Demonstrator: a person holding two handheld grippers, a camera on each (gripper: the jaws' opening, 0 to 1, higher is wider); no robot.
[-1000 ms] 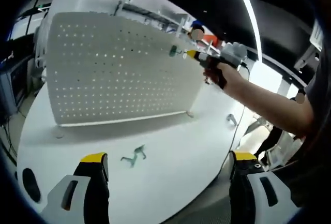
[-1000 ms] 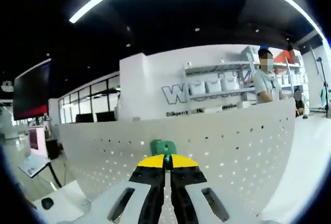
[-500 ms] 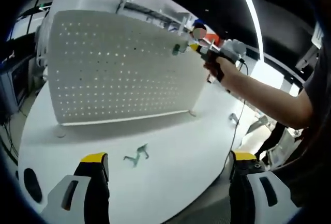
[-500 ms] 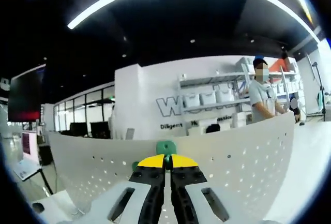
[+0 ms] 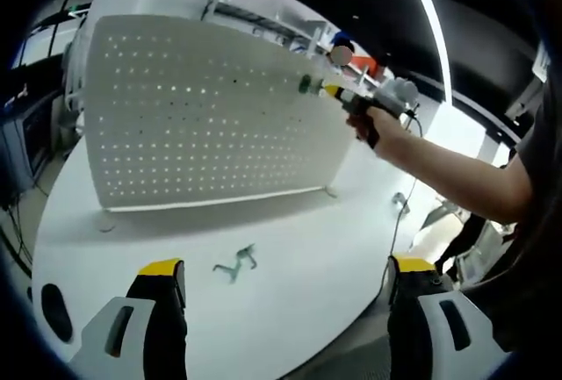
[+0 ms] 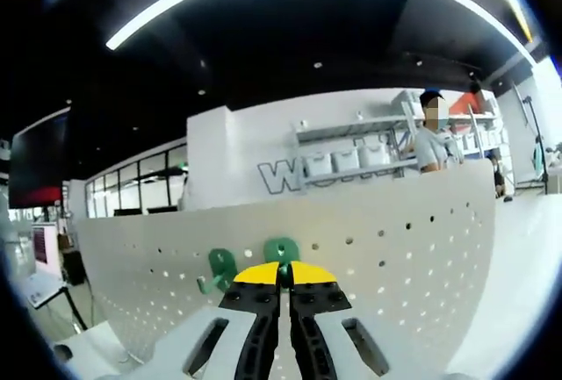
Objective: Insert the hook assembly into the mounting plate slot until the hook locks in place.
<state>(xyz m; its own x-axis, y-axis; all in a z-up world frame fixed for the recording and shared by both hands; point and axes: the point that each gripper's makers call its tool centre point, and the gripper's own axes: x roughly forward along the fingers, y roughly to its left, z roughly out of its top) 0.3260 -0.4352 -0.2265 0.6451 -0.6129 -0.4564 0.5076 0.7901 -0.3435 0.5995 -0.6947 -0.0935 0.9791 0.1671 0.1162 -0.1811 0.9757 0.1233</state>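
Right claw (image 6: 281, 268) pinches green hook (image 6: 281, 249) against pegboard (image 6: 395, 248); left claw (image 5: 285, 270) wide

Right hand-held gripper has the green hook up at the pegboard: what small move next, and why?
Probably ease the right hand-held gripper forward: its closed jaws hold the green plastic hook near the white perforated pegboard, but seating cannot be confirmed.
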